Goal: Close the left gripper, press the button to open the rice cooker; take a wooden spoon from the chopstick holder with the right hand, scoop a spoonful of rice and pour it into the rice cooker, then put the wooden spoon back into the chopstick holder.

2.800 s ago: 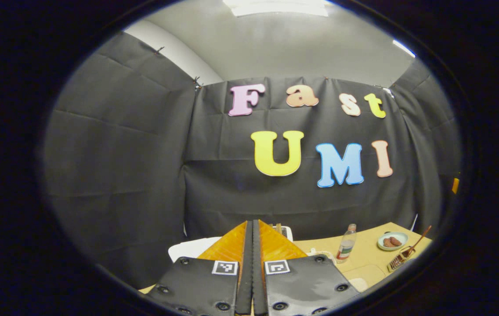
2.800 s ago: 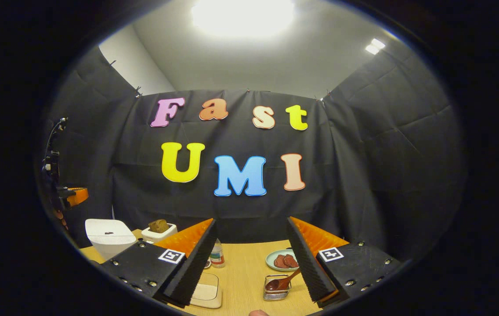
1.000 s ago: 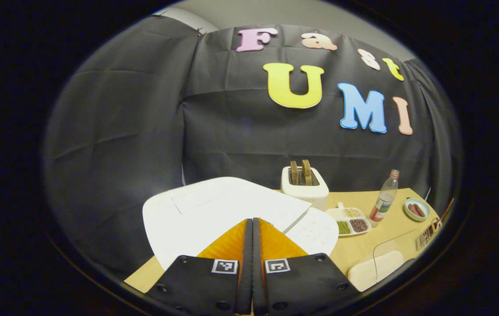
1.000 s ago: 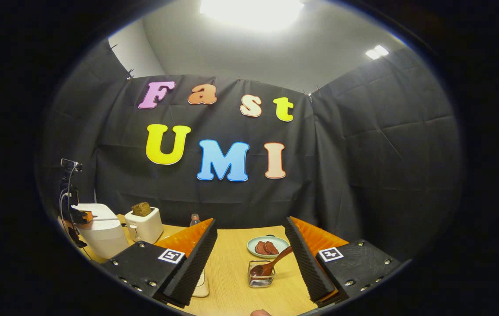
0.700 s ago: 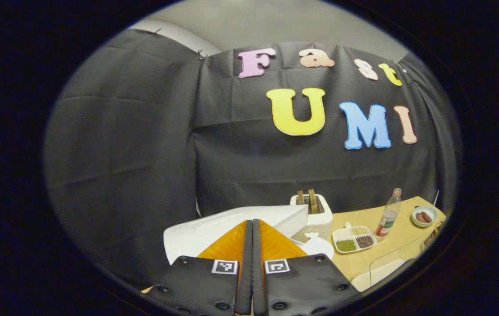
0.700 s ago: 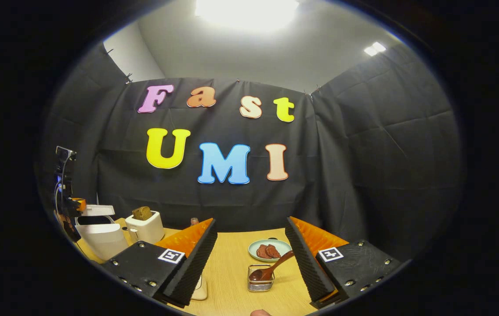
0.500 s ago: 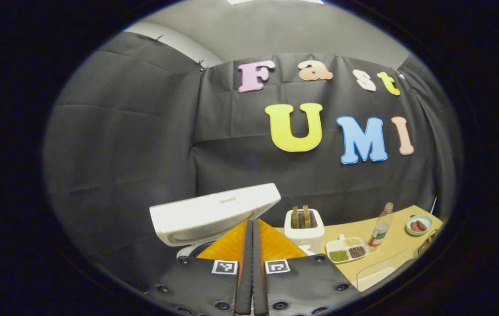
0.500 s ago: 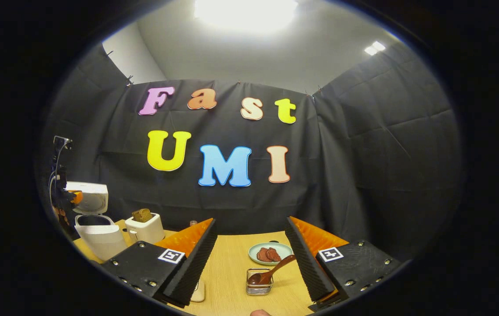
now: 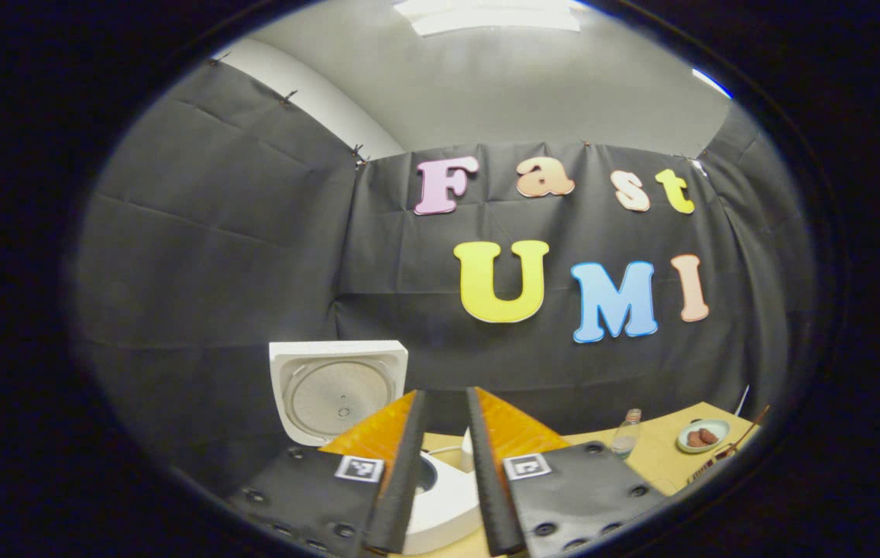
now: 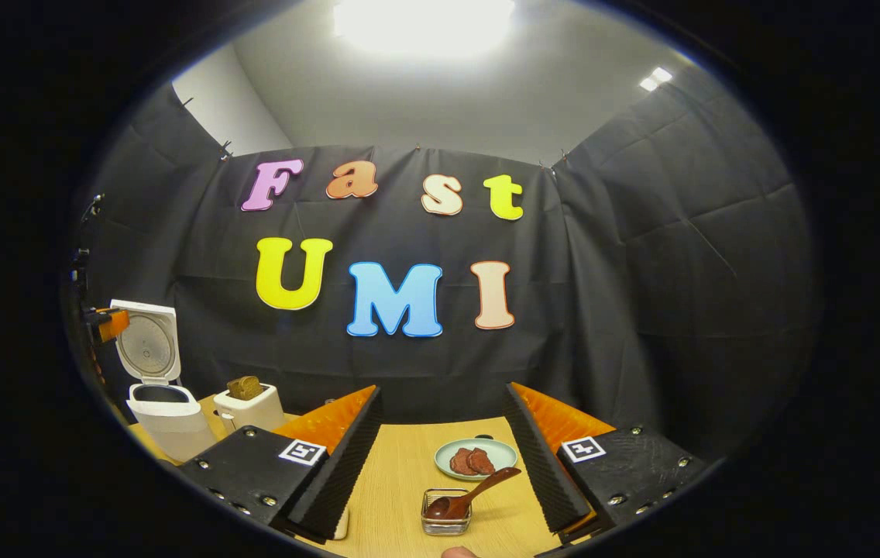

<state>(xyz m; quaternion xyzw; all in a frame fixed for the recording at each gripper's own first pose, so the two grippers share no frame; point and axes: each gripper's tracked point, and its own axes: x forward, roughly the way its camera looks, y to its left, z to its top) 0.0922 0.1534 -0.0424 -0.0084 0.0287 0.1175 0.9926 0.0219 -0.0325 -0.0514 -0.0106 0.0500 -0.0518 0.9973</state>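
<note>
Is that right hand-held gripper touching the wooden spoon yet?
Apart. The right gripper view shows the right hand-held gripper open, with bare table between its fingers and the wooden spoon resting in the chopstick holder.

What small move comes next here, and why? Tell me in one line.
Probably bring the right gripper forward and down onto the wooden spoon: the rice cooker's lid already stands open, the spoon still leans in the chopstick holder, and the open fingers hold nothing.

Black cloth walls [image 10: 641, 310] enclose a wooden table [image 10: 409, 480] under bright ceiling light [image 10: 424, 23].
</note>
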